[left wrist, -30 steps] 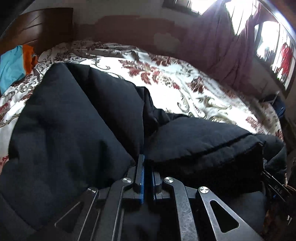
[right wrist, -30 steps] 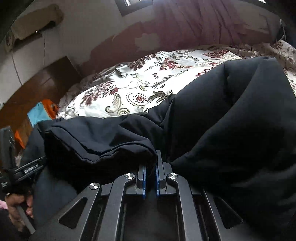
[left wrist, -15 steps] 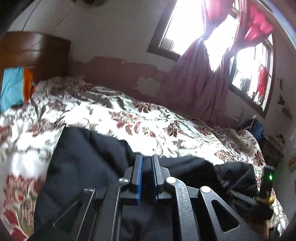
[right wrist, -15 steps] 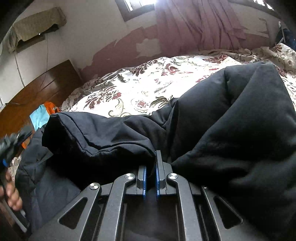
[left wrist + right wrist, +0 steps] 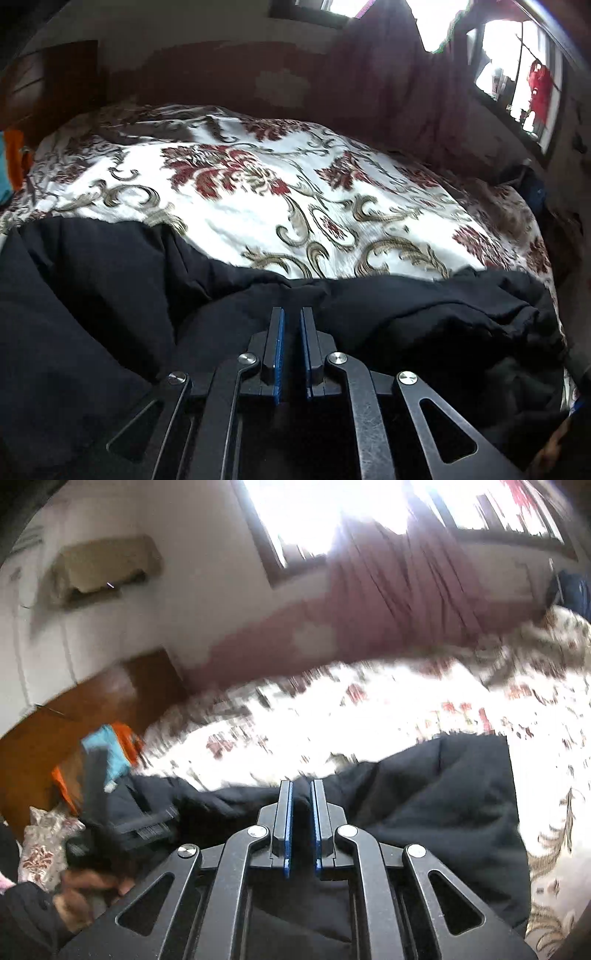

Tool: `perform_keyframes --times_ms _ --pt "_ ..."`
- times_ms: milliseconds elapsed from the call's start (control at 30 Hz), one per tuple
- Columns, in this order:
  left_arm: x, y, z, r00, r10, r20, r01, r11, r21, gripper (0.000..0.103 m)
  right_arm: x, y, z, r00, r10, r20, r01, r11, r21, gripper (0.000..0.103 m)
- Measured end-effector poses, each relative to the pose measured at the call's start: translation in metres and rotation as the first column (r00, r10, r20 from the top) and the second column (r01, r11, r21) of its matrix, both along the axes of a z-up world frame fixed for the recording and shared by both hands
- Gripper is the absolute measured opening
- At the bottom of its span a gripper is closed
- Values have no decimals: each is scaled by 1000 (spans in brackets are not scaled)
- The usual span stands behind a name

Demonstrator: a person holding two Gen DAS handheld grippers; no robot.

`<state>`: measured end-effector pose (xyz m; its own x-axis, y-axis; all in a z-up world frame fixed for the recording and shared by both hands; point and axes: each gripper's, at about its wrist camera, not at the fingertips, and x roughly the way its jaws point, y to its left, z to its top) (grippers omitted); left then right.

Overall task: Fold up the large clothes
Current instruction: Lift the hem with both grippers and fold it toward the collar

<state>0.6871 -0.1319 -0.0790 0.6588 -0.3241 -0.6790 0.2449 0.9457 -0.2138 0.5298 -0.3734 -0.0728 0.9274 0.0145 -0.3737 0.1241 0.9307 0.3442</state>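
A large black padded jacket (image 5: 110,295) lies crumpled on a floral bedspread (image 5: 258,206). My left gripper (image 5: 291,314) points down at the jacket's near edge. Its jaws are closing to a narrow gap, with black cloth bunched at the tips. In the blurred right wrist view, the jacket (image 5: 443,794) stretches across below my right gripper (image 5: 301,786). Those jaws are starting to open, and dark cloth still sits between the blue pads. The left gripper (image 5: 92,794) and the hand (image 5: 85,886) holding it show as a blur at the left.
A wooden headboard (image 5: 55,731) with blue and orange cloth (image 5: 114,746) stands at the left end of the bed. A maroon curtain (image 5: 399,590) hangs under bright windows behind the bed. The bedspread beyond the jacket is bare.
The left view swung up toward the window and came back down; the jacket's high puffed folds now lie lower and flatter. The right gripper rose and tilted up, with the jacket lower in its view.
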Motion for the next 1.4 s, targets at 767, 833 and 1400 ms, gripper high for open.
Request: perform_keyframes --times_ms 767,833,1400 --pt "-21 30 -14 994 -82 72 95 972 -212 5 105 47 -56 889 236 -393 -272 962 -37 19" --pt "-25 37 -11 987 -126 100 151 944 -294 5 106 48 -60 876 237 -420 -283 958 -50 19" --pt "-16 -2 -29 981 -181 -71 177 982 -59 4 97 47 -72 858 188 -478 -260 962 -89 11"
